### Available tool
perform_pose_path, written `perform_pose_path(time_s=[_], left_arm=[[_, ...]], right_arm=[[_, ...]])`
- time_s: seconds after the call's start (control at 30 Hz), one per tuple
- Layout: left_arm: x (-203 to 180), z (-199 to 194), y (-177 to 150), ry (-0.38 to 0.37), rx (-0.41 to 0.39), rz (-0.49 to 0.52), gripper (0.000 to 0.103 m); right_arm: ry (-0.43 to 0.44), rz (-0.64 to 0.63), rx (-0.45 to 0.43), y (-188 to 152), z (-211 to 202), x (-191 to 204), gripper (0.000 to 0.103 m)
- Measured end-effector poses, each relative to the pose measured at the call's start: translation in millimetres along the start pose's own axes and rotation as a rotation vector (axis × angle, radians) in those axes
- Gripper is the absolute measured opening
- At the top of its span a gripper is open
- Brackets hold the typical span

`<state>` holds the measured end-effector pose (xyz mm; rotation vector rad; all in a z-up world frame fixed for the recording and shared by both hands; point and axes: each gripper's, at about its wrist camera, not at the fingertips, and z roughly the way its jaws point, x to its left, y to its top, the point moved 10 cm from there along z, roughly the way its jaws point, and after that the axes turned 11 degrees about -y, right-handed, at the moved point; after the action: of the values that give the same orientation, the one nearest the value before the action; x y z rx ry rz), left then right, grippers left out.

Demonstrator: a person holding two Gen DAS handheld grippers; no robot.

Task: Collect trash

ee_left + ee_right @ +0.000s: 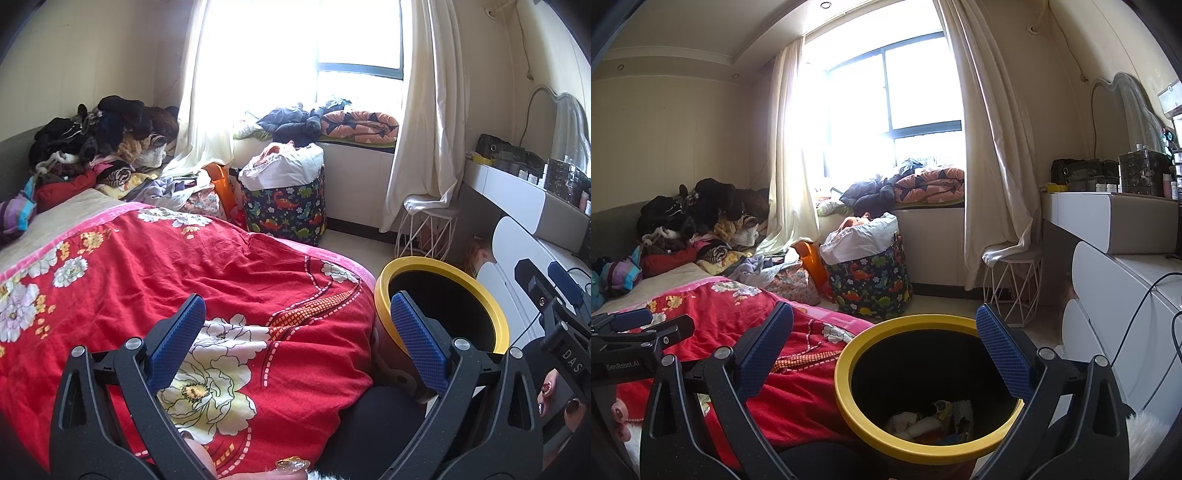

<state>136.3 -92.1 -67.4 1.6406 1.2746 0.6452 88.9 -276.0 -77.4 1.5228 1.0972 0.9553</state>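
Where the red quilt slopes off the bed, the bin stands upright beside it, mouth up, long axis vertical. Right gripper hangs above the bin's rim, jaws spread wide, holding nothing. Left gripper, jaws likewise apart and empty, sits over the quilt, bin behind its right finger. Crumpled trash lies at the bin's bottom, below the right jaws.

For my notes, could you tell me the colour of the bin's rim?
Yellow; the bin's rim shows best in the right wrist view.
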Motion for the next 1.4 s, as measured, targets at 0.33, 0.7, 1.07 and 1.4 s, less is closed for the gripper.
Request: perform_pose_path(time_s=[0.33,0.7,1.07,1.4], left_arm=[[0.5,-0.2,-0.9,-0.001,0.0,0.0,0.092],[1.1,-0.1,0.2,0.002,-0.003,-0.002,0.092],[7.8,1.8,2.8,0.015,0.014,-0.006,0.092],[158.0,-57.5,0.6,0.291,-0.014,-0.224,0.092]], right_arm=[[-0.003,0.002,-0.002,0.3,-0.4,-2.0,0.097],[-0.003,0.002,0.0,0.1,0.2,-2.7,0.097],[-0.001,-0.001,0.004,-0.6,-0.2,-3.5,0.097],[0.426,-0.155,0.123,17.0,6.0,160.6,0.097]])
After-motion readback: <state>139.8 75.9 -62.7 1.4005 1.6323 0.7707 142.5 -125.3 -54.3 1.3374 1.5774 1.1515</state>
